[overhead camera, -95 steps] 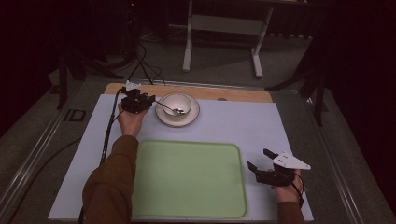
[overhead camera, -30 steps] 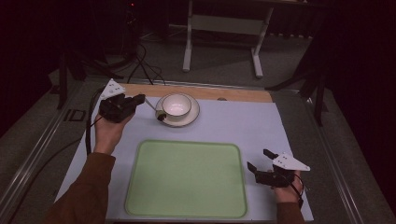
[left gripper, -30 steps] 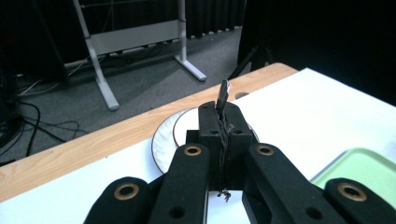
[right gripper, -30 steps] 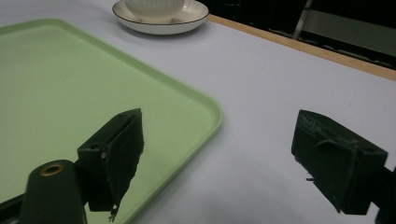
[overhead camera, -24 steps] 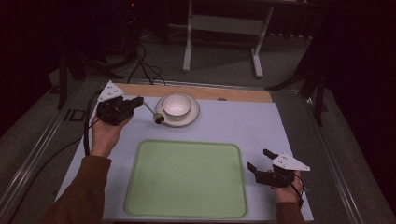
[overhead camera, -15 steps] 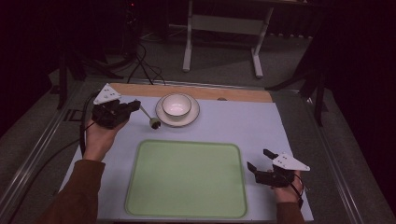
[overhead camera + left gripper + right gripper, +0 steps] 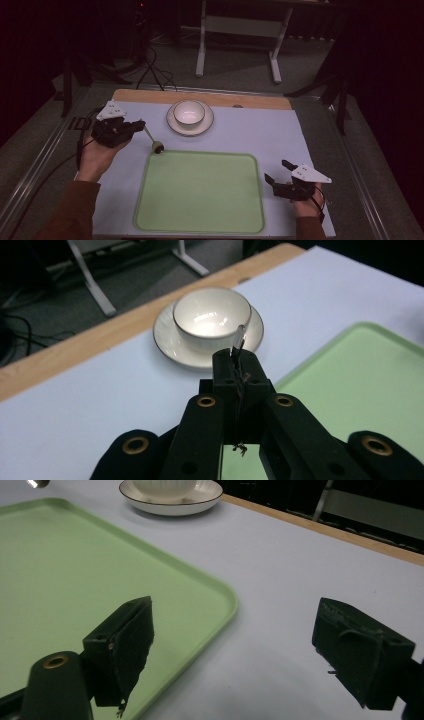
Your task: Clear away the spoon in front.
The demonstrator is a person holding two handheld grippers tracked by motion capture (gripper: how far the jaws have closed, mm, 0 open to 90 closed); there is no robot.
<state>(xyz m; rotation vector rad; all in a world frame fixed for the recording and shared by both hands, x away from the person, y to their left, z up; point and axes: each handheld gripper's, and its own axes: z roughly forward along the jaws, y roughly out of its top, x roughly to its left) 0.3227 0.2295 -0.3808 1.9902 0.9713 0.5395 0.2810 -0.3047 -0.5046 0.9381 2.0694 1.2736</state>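
A white bowl (image 7: 189, 112) sits on a matching saucer (image 7: 172, 123) in the upper middle of the frame. Below it lies a bare pale green tray (image 7: 200, 192), on a light blue mat (image 7: 250, 130). A wooden table edge (image 7: 250, 101) runs behind, with a white metal stand (image 7: 202, 45) on the dark floor beyond.

A slim metal spoon (image 7: 151, 138) sticks out level from the left gripper's (image 7: 134, 125) clamped jaws, bowl end farthest out.
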